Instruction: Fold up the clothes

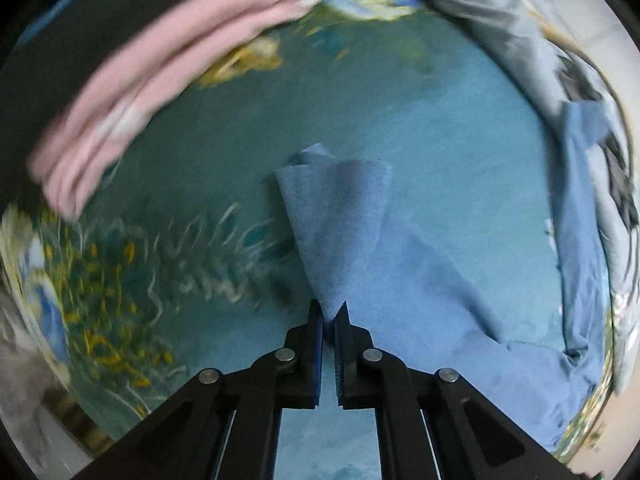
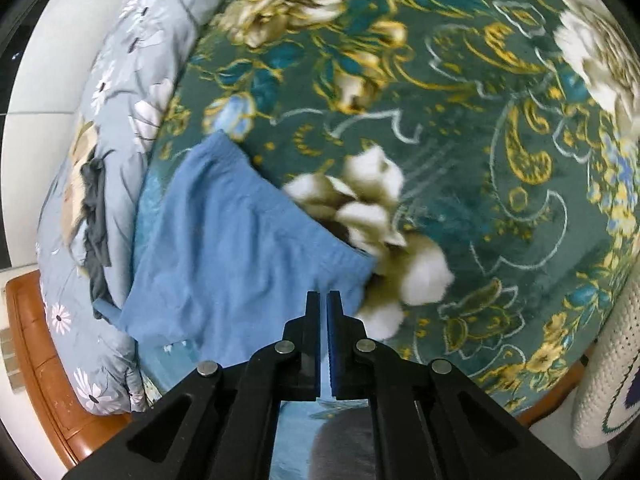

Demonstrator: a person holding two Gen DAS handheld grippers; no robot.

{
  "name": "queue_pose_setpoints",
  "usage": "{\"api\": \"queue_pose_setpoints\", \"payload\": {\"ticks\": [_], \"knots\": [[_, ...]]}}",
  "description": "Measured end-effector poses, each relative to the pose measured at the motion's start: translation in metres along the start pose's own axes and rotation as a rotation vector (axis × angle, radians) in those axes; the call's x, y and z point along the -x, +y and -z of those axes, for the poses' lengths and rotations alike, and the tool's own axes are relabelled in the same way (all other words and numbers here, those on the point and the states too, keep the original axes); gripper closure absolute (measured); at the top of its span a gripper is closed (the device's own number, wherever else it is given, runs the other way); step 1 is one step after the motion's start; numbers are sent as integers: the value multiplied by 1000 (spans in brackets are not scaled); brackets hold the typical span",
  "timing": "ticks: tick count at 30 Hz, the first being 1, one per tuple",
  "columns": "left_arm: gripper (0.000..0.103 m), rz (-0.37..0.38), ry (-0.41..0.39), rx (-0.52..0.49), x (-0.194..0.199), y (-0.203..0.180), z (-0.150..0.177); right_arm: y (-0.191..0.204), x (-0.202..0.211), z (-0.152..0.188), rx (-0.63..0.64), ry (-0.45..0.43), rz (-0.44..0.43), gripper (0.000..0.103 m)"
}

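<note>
Teal floral bedspread (image 2: 460, 128) w/ grey quilt (image 2: 120, 92)

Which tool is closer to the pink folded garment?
Left. The pink folded garment lies ahead and to the left of the left tool, across the teal blanket. The right tool's view does not show it at all.
</note>
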State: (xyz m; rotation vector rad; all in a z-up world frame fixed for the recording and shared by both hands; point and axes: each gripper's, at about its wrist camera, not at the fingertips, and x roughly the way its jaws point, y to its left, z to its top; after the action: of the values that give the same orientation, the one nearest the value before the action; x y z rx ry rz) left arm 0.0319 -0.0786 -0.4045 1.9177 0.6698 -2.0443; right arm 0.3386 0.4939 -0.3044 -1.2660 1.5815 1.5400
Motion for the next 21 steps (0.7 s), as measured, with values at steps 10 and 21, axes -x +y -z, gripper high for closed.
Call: {"api": "queue_pose_setpoints", "payload": {"ticks": [10,21], "knots": [[98,-98,-39,132,18,44,-4,-3,-34,2,-26,13,54,98],[85,215,-38,-134,9,-144,-127,69,-50,-26,134,-16,-33,79]]}}
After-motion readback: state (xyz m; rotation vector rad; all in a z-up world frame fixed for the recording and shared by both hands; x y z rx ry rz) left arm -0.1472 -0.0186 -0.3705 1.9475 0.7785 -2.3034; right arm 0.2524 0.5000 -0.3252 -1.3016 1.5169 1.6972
